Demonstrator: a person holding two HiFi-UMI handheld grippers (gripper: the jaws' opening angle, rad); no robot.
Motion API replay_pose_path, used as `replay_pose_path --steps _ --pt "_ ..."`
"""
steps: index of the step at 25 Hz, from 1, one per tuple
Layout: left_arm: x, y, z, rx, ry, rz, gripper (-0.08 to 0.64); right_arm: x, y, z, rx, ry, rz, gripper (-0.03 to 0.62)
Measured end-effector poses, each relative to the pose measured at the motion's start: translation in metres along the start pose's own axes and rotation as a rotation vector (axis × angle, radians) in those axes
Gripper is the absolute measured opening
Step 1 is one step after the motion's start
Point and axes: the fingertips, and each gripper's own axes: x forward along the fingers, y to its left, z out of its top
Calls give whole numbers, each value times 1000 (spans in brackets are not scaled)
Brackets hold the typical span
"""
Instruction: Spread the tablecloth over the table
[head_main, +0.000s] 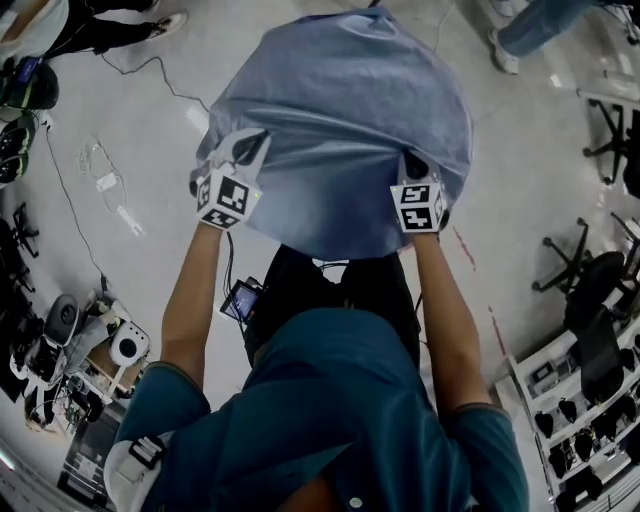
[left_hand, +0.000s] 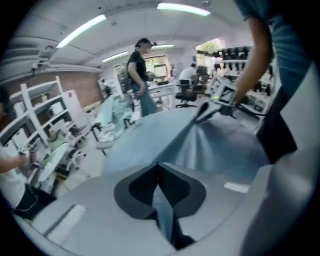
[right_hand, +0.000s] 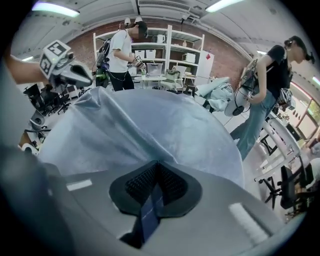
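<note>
Soft, even light falls from long white ceiling strip lights (left_hand: 181, 8). Corners bend and darken, and the left gripper view is blurred.

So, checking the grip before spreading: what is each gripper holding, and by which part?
Both hold the blue tablecloth by its near edge, left gripper and right gripper pinching it at separate spots.

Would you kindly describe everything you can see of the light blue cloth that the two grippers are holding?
The light blue tablecloth looks like thin, smooth, faintly glossy fabric. It is spread out in front of the person, bulging in a rounded dome, with soft folds fanning from each grip. The left gripper and the right gripper are each shut on its near edge, with a narrow strip of cloth pinched between the pads. What lies beneath it is hidden.
</note>
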Motion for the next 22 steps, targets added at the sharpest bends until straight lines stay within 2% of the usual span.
replay_pose_path --steps 1,2,3,5,6,7,8,10,12,14,16,19,22 --pt "7 -30 9 20 -7 -48 0 1 -7 -1 -7 7 -6 17" --pt "10 -42 12 17 -8 -52 0 1 -16 -3 -13 18 -15 17" --pt "11 -37 11 -20 -14 -18 0 1 -27 -4 -17 31 -27 17" --pt "7 7 6 -143 -39 77 0 -4 -45 -5 -18 51 -58 15" --pt "6 31 -1 -172 -31 106 0 -10 -48 -3 -20 46 -75 15" --pt "7 49 -13 -166 0 118 0 -17 -43 0 -32 34 -83 15" --pt "12 62 -28 -146 39 118 0 -23 -28 4 -49 17 -68 15" --pt "22 69 -44 -134 67 97 0 -30 31 5 -72 -10 37 15" --pt "34 58 -44 -152 58 66 0 -29 96 -2 -68 -13 166 17" --pt "50 46 -53 -168 80 44 0 -23 139 -14 -56 8 223 15" --pt "59 45 -67 -205 95 42 0 -19 158 -18 -60 16 215 15" --pt "62 57 -67 -235 51 40 0 -26 158 -31 -97 42 201 11" --pt "62 64 -66 -204 35 -17 0 -39 149 -52 -97 68 192 11"
